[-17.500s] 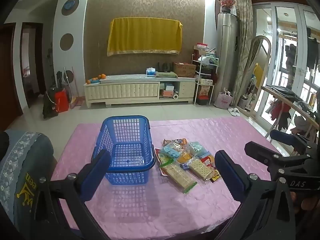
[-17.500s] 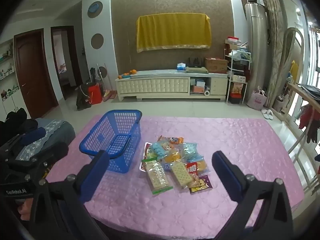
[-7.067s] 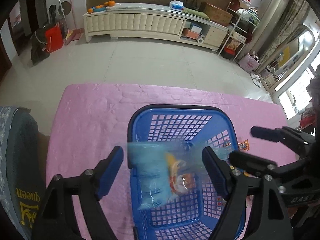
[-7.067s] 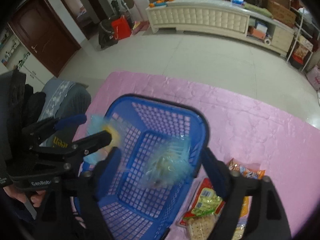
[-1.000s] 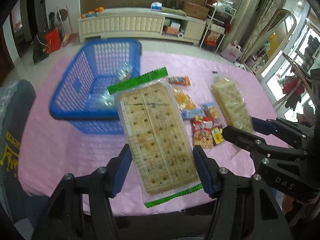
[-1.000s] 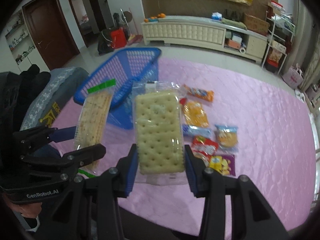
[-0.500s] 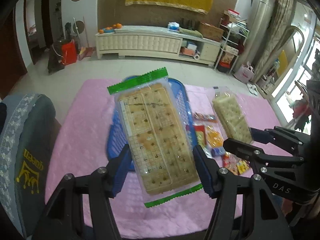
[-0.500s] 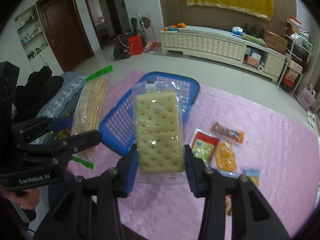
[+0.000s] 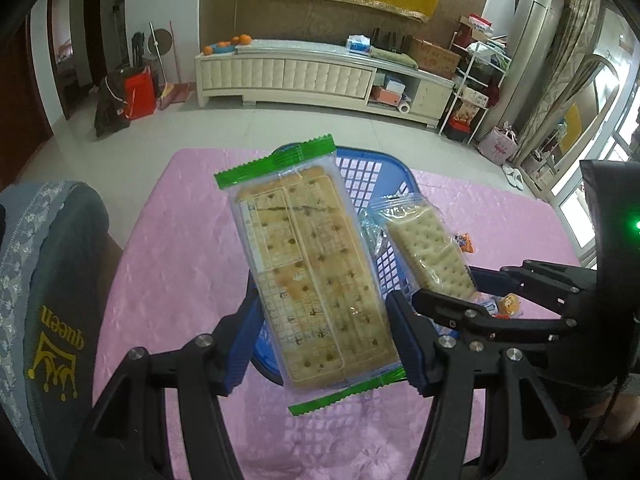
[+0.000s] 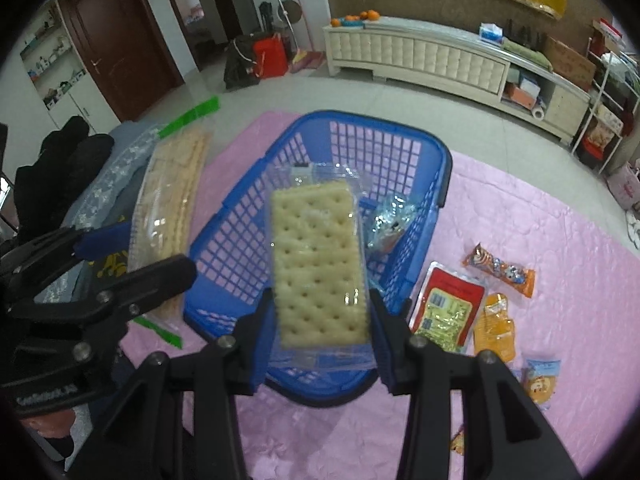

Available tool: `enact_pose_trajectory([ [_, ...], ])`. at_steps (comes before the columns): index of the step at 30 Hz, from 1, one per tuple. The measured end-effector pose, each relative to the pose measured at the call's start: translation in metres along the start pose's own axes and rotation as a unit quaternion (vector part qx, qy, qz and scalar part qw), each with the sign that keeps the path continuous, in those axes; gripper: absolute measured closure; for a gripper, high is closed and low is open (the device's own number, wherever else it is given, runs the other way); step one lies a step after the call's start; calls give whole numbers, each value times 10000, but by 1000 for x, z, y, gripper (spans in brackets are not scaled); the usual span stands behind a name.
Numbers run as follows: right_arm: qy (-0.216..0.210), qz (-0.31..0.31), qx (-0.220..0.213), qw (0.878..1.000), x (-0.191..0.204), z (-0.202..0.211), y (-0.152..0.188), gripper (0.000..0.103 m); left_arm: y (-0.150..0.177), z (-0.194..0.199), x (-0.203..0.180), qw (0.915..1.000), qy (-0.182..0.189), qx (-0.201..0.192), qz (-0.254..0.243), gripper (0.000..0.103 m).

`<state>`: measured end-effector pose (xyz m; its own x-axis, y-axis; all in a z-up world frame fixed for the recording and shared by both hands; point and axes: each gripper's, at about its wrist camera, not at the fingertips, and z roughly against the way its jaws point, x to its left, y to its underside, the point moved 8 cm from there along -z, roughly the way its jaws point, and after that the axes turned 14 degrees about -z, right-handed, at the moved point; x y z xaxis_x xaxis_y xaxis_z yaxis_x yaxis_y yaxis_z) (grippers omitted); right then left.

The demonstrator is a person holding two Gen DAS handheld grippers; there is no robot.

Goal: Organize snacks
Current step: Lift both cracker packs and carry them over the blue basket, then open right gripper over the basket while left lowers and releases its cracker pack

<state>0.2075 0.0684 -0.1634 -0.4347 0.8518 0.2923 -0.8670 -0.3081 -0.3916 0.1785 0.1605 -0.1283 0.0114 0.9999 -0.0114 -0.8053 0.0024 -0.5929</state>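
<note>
While left tongs [image 9: 322,344] clamp green-edged crackers [image 9: 312,272], right tongs [image 10: 320,320] grip clear-wrapped crackers [image 10: 318,268].

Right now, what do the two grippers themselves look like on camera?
Both match: black angular frames with silver bolts and blue ribbed pads on the fingers. The left gripper carries white lettering low on its body; the right gripper shows a green light behind it. No cables or sleeves clearly visible.
</note>
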Motion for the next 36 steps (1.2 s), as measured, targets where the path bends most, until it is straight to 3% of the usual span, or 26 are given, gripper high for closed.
enact_pose_trajectory([
  [4, 64, -68, 144, 9999, -1, -12, 4, 51, 2, 0, 7, 10000, -15, 27, 46, 44],
  [8, 334, -66, 119, 9993, -8, -12, 11, 25, 2, 1, 9, 9999, 5, 51, 140, 44],
  [10, 344, -68, 15, 9994, -10, -6, 12, 18, 2, 3, 10, 9999, 11, 66, 141, 44],
  [21, 424, -517, -62, 9977, -40, 10, 5, 18, -7, -5, -7, 9998, 142, 98, -95, 44],
  [36, 441, -894, -191, 9948, -88, 0, 1, 18, -18, -62, -39, 9968, 455, 442, -486, 43],
])
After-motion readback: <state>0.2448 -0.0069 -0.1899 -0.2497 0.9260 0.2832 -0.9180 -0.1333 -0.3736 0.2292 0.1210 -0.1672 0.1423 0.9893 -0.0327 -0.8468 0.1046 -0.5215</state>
